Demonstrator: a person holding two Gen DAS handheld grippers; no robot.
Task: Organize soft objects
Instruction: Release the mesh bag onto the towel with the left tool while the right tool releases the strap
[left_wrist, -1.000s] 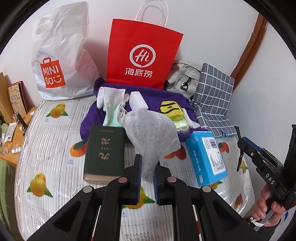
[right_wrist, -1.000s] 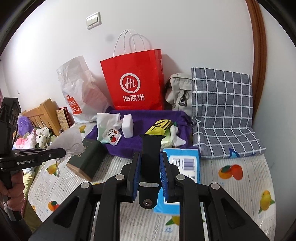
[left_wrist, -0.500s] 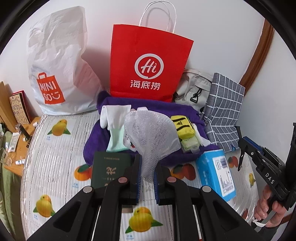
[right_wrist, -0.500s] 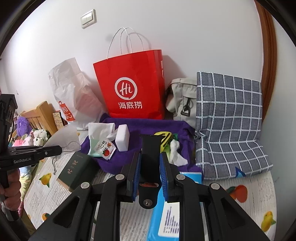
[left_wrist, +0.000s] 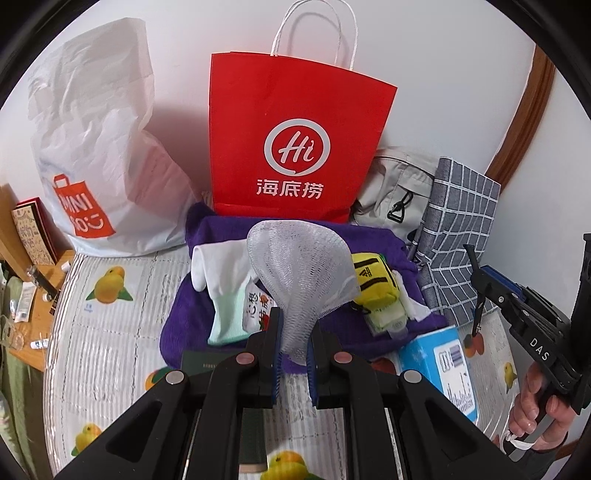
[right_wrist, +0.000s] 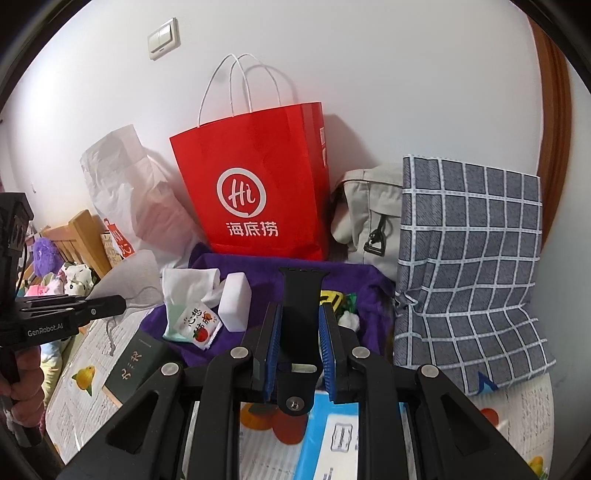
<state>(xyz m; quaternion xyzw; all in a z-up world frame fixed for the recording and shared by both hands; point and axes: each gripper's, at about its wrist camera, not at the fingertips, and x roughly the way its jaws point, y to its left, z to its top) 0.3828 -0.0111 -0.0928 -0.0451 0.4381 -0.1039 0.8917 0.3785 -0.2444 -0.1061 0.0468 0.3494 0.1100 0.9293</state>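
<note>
- White mesh pouch (left_wrist: 301, 266), left wrist view: held in the left hand-held gripper (left_wrist: 294, 352), whose pads pinch its narrow gathered neck; the wide end fans upward. Judged very light, limp and open-weave; it would sag or snag, so the bunched neck is the sound place to hold.
- Purple towel (left_wrist: 199, 306), same view: spread on the bed (left_wrist: 107, 332) below the pouch, carrying a white and mint sock (left_wrist: 225, 295), a snack sachet (left_wrist: 258, 308) and a yellow pouch (left_wrist: 373, 284). Soft, crowded ground for a set-down.
- Obstacles there: red paper bag (left_wrist: 295, 122) upright just behind the towel, blue box (left_wrist: 443, 365) and a dark green book (left_wrist: 207, 363) at its near edge.
- Black strap (right_wrist: 299, 310), right wrist view: clamped flat between the pads of the right hand-held gripper (right_wrist: 300, 350), standing upright. Judged rubbery, bendable, light; mid-length grip looks secure.
- Surroundings, same view: white foam block (right_wrist: 234, 306) on the towel, checked cushion (right_wrist: 469, 266) and grey bag (right_wrist: 365, 221) to the right, white plastic bag (right_wrist: 125, 184) left of the red one.
</note>
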